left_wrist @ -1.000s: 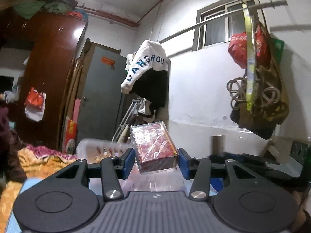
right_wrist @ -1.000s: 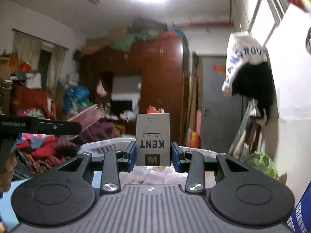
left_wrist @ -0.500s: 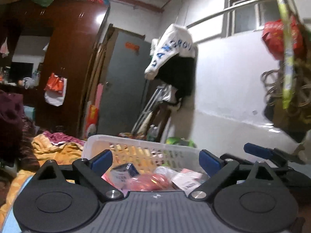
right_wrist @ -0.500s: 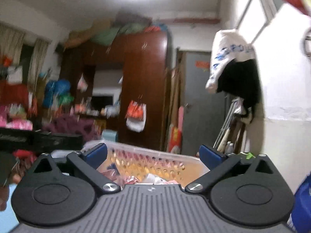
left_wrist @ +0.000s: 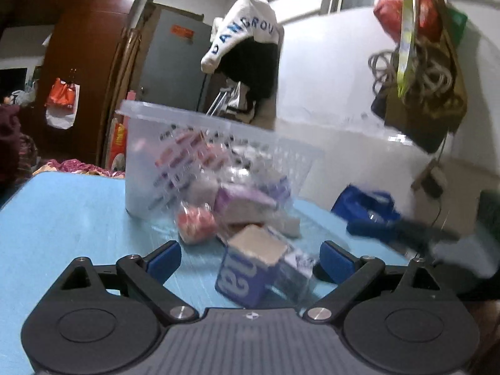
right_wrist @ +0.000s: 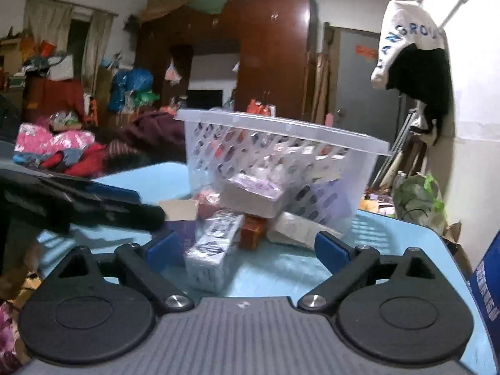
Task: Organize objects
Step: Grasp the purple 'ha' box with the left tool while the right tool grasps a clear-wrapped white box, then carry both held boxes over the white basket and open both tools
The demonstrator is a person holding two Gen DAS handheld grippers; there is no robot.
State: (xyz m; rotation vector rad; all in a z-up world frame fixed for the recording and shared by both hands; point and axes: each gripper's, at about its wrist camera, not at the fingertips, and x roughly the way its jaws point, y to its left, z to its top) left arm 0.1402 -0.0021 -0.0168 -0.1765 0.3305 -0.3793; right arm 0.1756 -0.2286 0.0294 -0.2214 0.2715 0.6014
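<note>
Now both packs gone; left gripper wide, right gripper closing, empty.

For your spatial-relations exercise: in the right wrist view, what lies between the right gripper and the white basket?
In the right wrist view, small packaged boxes lie piled on the blue table between the right gripper and the white basket.

A heap of small packs and a purple box are crowding the blue table just before the perforated basket, blocking a straight approach. Bare tabletop is lying open to the basket's left in the left wrist view.
</note>
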